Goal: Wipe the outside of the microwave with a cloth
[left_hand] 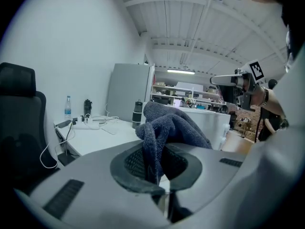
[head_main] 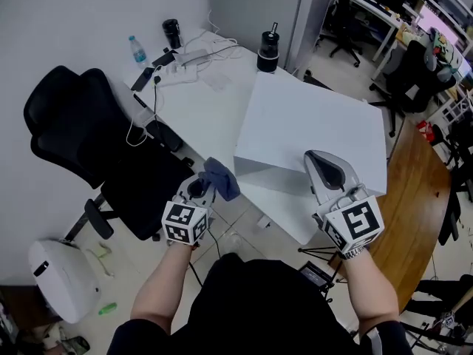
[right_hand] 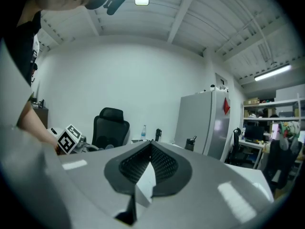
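The cloth, a blue-grey towel, is bunched up and pinched in the left gripper. In the left gripper view a fold of the cloth runs down between the dark pads of the left gripper, which are closed on it, and the rest swells out above them. From the head view the cloth sits just beside the near left corner of the white microwave; whether it touches the casing I cannot tell. The left gripper view shows the microwave behind and to the right of the cloth.

The right gripper is over the near right part of the microwave's top, close to its front edge. In its own view the right gripper has its pads meeting at the tips, with nothing gripped between them.

The microwave stands cornerwise on a white bench.

- A black lidded flask stands on the bench just behind the microwave's far corner, closed.
- At the bench's far end a clear water bottle with a blue cap stands upright; how full it is cannot be made out.
- A second dark flask stands near it.
- A white power strip with cables lies between them.

A black office chair is left of the bench.
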{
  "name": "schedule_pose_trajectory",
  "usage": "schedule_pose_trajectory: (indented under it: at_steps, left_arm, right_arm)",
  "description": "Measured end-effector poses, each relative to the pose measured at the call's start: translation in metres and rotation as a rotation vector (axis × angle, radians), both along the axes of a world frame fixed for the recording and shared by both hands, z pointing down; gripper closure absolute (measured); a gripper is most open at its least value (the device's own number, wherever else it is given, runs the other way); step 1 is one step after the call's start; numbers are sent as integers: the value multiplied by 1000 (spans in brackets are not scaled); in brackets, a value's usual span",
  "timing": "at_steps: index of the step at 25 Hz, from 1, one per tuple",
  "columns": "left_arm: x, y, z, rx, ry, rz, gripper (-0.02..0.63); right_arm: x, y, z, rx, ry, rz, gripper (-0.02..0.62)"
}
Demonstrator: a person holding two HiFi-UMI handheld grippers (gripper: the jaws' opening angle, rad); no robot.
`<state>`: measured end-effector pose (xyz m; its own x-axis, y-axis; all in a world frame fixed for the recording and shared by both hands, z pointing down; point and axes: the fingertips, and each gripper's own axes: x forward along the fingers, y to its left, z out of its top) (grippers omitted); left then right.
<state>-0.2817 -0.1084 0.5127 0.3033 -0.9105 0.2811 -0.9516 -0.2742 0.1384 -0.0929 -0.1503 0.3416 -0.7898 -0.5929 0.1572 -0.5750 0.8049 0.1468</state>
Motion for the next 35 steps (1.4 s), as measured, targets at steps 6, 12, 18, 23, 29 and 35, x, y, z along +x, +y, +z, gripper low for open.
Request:
schedule_pose_trajectory:
  at_steps: [6,12,18,23,29,35]
  left_arm:
    - [0,-44,21,-50,18,97,572]
    - [9,-76,34,-78,40,182,572]
    - [19,-103,42,-87,55,237,572]
    - [21,-125,46,-93,60,257,572]
    - [22,-154,49,-99,49,278,572]
    - [19,-187,56,-111,27,296,572]
  right_arm:
    - [-15,-28,-2,-4,13,68,594]
    - [-21,-47,-1,-7,37,119,594]
    - [-18,-63,0,-3,54,160,594]
    - [-12,-74,2,-8,61,190,594]
    - [-3,-85,5,-21,66,220,594]
    - [0,-96,7,-31,69,244,594]
